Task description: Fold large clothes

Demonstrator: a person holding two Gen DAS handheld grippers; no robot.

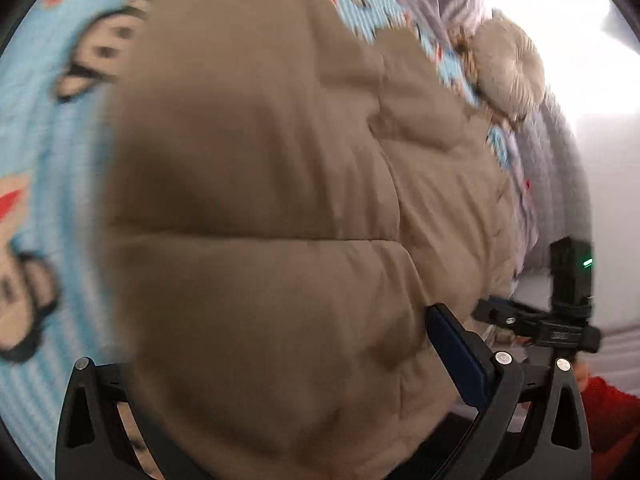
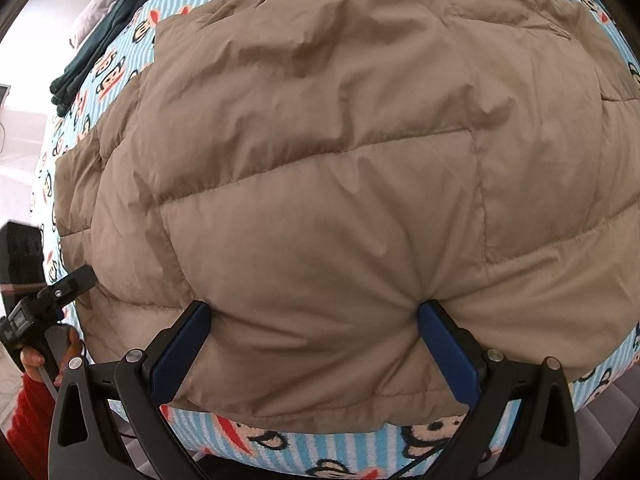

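Note:
A tan quilted puffer jacket (image 2: 320, 152) lies spread over a bed with a blue striped monkey-print sheet (image 2: 280, 444). My right gripper (image 2: 314, 320) is shut on the jacket's near hem, a thick bulge of padding squeezed between its blue pads (image 2: 180, 352). In the left wrist view the jacket (image 1: 256, 200) fills the frame, blurred. My left gripper (image 1: 280, 380) holds a fold of it; only the right blue pad (image 1: 456, 356) shows, the left finger is buried under fabric. The right gripper (image 1: 532, 320) shows beside it at right.
A dark green folded garment (image 2: 108, 36) and grey cloth (image 2: 96, 8) lie at the bed's far left. A beige hood or pom-pom (image 1: 508, 64) and a lilac quilt (image 1: 556, 168) sit by the far edge. The other gripper (image 2: 44, 304) shows at left.

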